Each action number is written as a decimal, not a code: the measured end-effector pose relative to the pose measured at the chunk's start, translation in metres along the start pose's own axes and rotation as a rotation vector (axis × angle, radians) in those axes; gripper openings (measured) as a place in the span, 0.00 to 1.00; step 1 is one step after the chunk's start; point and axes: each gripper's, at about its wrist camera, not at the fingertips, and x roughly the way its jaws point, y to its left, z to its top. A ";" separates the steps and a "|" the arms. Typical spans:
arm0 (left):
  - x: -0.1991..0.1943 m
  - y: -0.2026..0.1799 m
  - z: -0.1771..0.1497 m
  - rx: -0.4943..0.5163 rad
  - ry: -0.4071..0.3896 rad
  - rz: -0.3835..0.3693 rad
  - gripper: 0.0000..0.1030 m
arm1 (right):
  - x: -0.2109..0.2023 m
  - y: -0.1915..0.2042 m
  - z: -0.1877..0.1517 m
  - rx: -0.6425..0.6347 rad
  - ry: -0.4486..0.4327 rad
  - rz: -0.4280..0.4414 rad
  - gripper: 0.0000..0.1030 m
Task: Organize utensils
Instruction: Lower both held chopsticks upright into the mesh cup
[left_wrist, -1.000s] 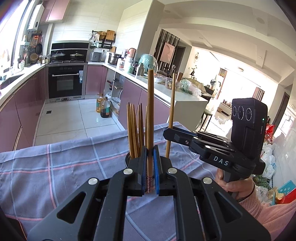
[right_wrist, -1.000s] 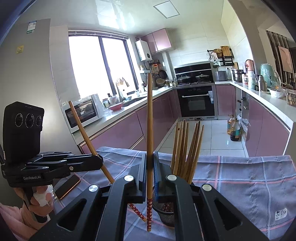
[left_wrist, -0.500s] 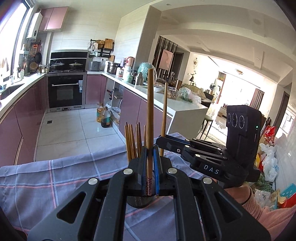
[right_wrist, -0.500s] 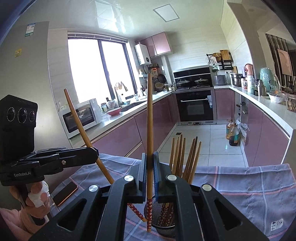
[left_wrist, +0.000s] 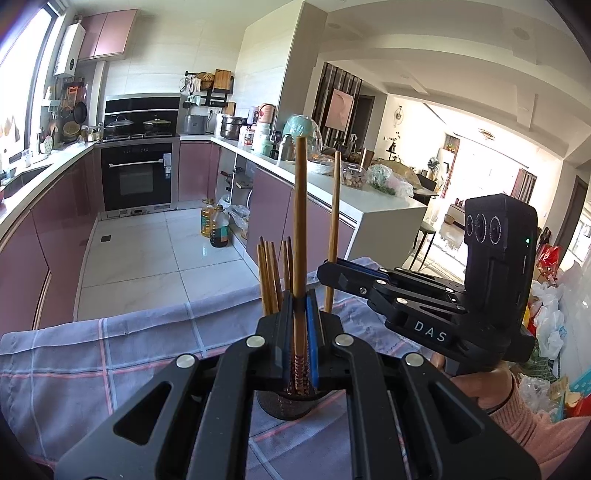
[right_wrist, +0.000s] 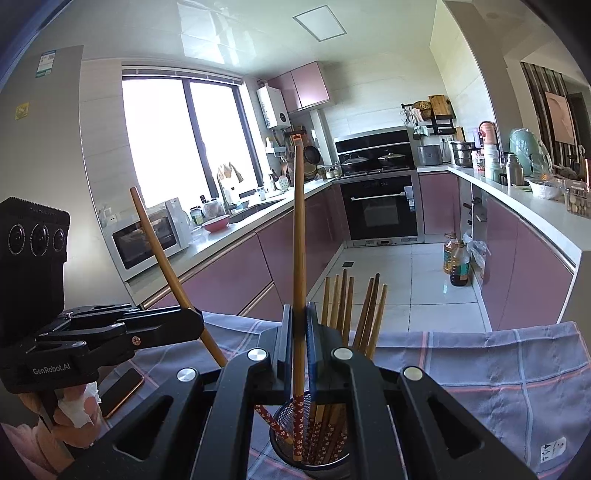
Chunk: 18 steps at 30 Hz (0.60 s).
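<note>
— Jaws first: what does each pair hold?

— Both pairs are clamped on a chopstick. The left gripper (left_wrist: 301, 332) pinches one chopstick (left_wrist: 300, 229) that stands nearly upright between its blue pads, patterned red end down. Seen from the right wrist camera, that same left gripper (right_wrist: 197, 325) sits at the far left, and its chopstick (right_wrist: 162, 266) leans, top tilted away to the left.

— And the right one?

— The right gripper (right_wrist: 299, 343) is closed on its own chopstick (right_wrist: 298, 258), also close to upright, with the flowered red tip reaching down into the holder. From the left wrist camera the right gripper (left_wrist: 328, 271) comes in from the right, its chopstick (left_wrist: 333, 229) rising just right of the left jaws.

— Where is the holder?

— Directly below and just beyond both pairs of jaws: a dark mesh cup (right_wrist: 314, 443) on the surface, which is covered by a checked cloth (right_wrist: 498, 369). A bundle of chopsticks (right_wrist: 351, 310) already stands in it, fanning up just to the right of the right jaws and just left of the left jaws.

— Anything else nearby?

— A phone (right_wrist: 122, 391) lies on the cloth under the left gripper. A hand (left_wrist: 476, 387) in a pink sleeve grips the right handle.
</note>
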 end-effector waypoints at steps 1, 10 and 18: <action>0.001 0.000 -0.001 0.001 0.003 0.005 0.07 | 0.001 -0.001 0.000 0.002 0.000 -0.003 0.06; 0.018 -0.004 0.004 0.007 0.035 0.020 0.07 | 0.009 0.000 -0.003 0.007 0.014 -0.020 0.06; 0.023 -0.006 0.005 0.017 0.053 0.035 0.07 | 0.016 -0.001 -0.007 0.012 0.035 -0.030 0.06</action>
